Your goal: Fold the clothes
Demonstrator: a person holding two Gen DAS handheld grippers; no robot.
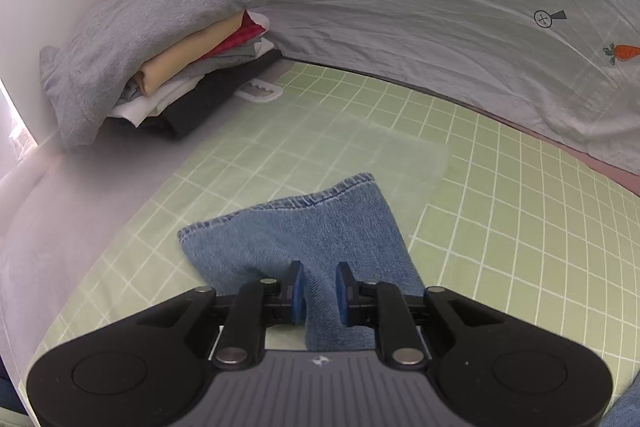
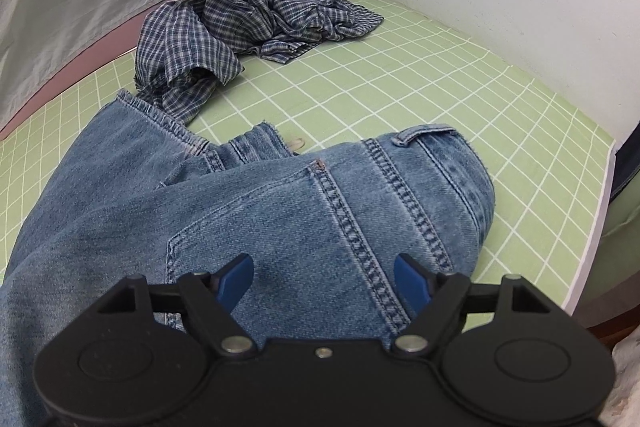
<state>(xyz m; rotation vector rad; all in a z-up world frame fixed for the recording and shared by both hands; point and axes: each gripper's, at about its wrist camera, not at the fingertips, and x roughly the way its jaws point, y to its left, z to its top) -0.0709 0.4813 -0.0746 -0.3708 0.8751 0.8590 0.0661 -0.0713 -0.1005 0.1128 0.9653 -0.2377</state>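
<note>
Jaws of left gripper (image 1: 320, 293) pinch jeans (image 1: 304, 231) (right gripper (image 2: 324, 281) gapes above).

Green grid mat (image 2: 360, 75); on it: jeans (image 2: 280, 211); crumpled plaid shirt (image 2: 248, 19); folded stack (image 1: 160, 55).

You see faded blue denim jeans (image 2: 304, 211), coarse twill with raised double stitching. The left gripper (image 1: 320, 291) and right gripper (image 2: 324, 281) show matt black plastic bodies, blue pads, dull metal pivot pins. The mat (image 2: 460, 87) is smooth matt green; the checked shirt (image 2: 248, 23) thin crumpled woven cloth
</note>
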